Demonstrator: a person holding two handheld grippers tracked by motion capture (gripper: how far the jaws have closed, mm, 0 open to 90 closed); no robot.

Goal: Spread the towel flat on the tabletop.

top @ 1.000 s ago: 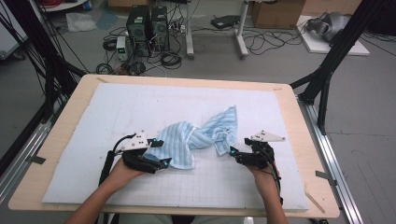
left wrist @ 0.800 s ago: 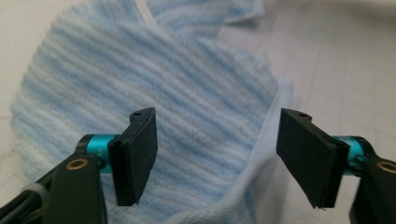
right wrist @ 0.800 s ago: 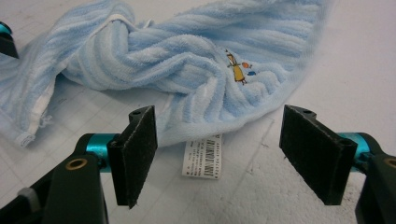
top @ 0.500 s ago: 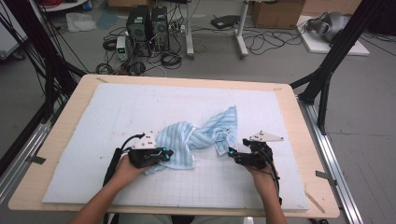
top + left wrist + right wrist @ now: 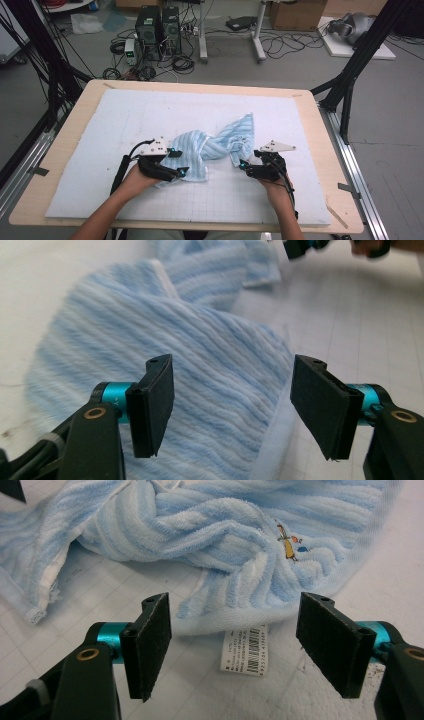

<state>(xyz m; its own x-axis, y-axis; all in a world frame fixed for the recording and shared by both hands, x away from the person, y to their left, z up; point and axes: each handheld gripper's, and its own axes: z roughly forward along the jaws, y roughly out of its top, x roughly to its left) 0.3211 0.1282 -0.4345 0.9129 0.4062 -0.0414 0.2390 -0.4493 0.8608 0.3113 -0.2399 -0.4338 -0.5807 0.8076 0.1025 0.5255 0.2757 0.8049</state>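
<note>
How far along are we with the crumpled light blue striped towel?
Nothing looks done: the light blue striped terry towel lies twisted and bunched on the white gridded mat. In hand: the left tool, jaws open, sits over the towel's near left end, and the right tool, jaws open, faces the hem by the small white care label. Gripping, spreading flat and any folding remain.

The left gripper (image 5: pixel 176 164) has slid rightward, farther over the towel's (image 5: pixel 210 146) near corner.
</note>
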